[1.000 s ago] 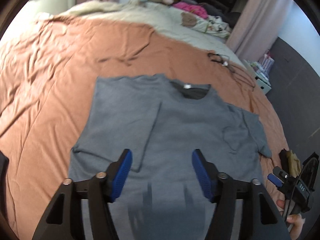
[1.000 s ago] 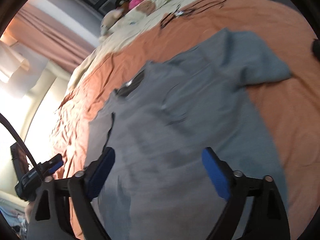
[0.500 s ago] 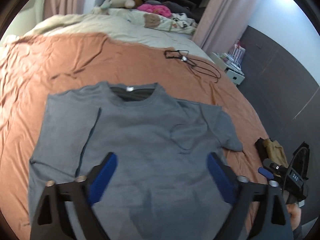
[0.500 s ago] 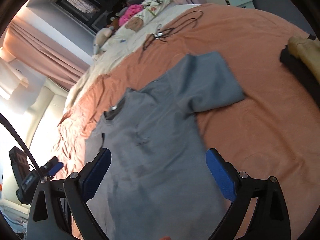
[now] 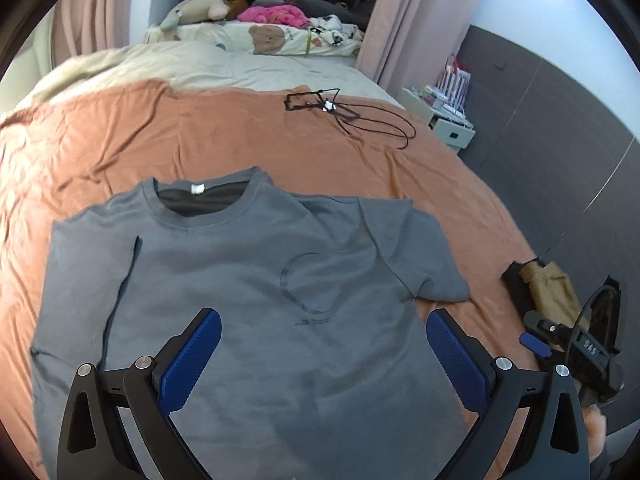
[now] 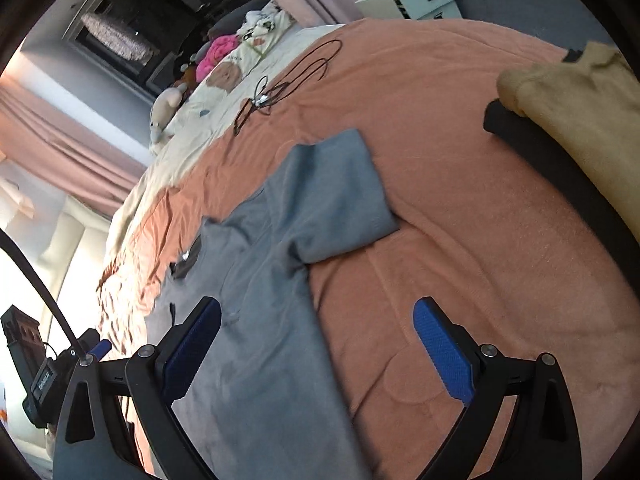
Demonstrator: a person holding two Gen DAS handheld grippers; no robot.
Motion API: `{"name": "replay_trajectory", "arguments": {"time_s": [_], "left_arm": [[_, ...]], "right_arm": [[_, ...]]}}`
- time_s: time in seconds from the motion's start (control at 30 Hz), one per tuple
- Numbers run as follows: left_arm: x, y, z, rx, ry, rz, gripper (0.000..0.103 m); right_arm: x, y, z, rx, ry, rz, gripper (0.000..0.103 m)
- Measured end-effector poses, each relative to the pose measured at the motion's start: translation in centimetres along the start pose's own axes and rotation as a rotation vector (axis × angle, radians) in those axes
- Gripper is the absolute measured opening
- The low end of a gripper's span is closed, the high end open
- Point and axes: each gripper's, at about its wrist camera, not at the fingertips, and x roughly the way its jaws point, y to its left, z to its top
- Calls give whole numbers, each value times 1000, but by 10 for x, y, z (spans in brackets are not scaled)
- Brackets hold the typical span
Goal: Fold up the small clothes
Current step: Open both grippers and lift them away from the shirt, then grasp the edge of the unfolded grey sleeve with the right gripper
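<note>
**Grey T-shirt flat on the bed, both tongs spread wide**

Grey T-shirt (image 5: 248,292) lies face up on the orange bedspread (image 5: 200,136), collar toward the pillows, its left side folded in over the chest and its right sleeve (image 6: 340,196) spread flat. A black cable (image 5: 344,112) lies on the bedspread beyond the collar, well apart from the shirt. A tan garment (image 6: 580,120) on a dark one sits near the bed's right edge, clear of the sleeve. Stuffed toys and a pink cloth (image 5: 276,14) crowd the headboard end.

Left tongs (image 5: 320,352) hang above the shirt's lower body, jaws wide apart, gripping nothing. Right tongs (image 6: 316,344) hover over the shirt's right edge and bare bedspread, jaws equally wide, empty.
</note>
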Motion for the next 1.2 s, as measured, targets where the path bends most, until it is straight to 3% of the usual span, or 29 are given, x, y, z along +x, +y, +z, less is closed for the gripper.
{"name": "replay_trajectory", "arguments": {"time_s": [0.17,0.27,0.37,0.77,0.83,0.87,0.9,1.1,1.2], "left_arm": [[18,-13,3,2,17,-70,103],[31,-18,5,-5,25,-95,103],[42,-20,7,-15,22,-122,103],[83,-12,13,-44,47,-172,100],[89,-11,13,-49,54,-176,93],[93,-11,13,-51,62,-180,91],[97,-11,13,-54,70,-184,85],[116,-13,12,-62,104,-196,62],[127,-17,12,-56,122,-191,55]], "right_arm": [[20,-29,9,113,6,63,96],[38,-41,12,185,14,140,78],[63,-50,15,268,54,226,71],[118,-64,27,343,69,241,64],[121,-67,31,347,53,209,62],[119,-65,30,350,44,186,54],[120,-69,34,367,25,165,51],[118,-79,58,376,-42,157,44],[113,-83,70,351,-54,162,25]]}}
